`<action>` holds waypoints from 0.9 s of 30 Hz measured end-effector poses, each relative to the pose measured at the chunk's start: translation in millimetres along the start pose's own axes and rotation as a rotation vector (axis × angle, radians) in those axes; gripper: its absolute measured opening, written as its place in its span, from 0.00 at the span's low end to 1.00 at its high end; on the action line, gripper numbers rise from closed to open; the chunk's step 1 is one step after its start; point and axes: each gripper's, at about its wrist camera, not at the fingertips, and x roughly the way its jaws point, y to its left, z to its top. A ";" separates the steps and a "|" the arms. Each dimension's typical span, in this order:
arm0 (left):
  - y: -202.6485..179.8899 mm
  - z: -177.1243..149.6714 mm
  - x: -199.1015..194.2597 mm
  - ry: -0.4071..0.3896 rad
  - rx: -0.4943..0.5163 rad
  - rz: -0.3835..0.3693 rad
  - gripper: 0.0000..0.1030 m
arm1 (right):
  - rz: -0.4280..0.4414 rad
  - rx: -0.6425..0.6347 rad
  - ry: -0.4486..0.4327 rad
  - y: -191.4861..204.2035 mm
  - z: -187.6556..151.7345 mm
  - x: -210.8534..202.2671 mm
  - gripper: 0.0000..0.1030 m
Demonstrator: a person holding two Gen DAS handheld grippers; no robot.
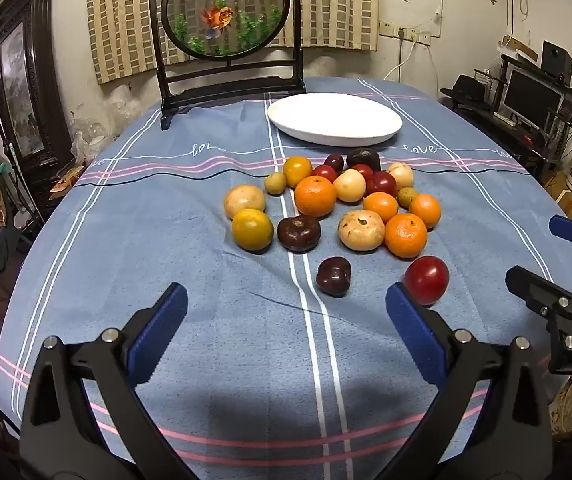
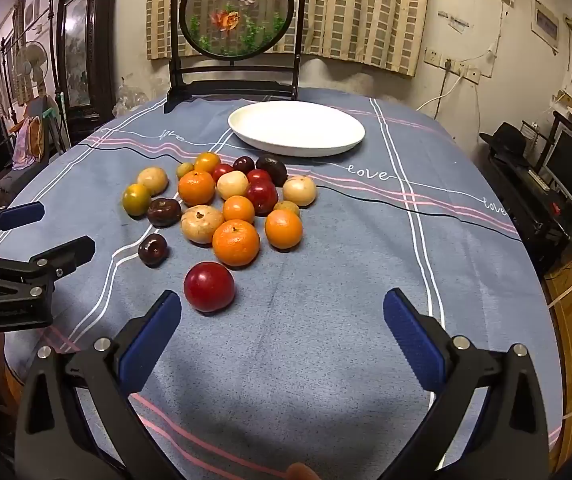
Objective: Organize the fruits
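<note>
table: blue striped cloth | white plate 12 o'clock, empty | fruit pile centre | framed goldfish screen 11 o'clock

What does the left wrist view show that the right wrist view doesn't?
Only the left wrist view: the left gripper from behind, fingers wide apart, aimed at the dark plum, with the right gripper entering at its right edge.

Only the right wrist view: the right gripper's own open fingers, the red fruit just beyond its left finger, and the left gripper at its left edge.

Both: the fruit pile, the empty white plate and the goldfish screen.
</note>
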 end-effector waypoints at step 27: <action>2.9 -1.8 8.3 0.050 -0.023 -0.005 0.98 | 0.007 -0.012 0.019 3.5 -0.4 6.8 0.99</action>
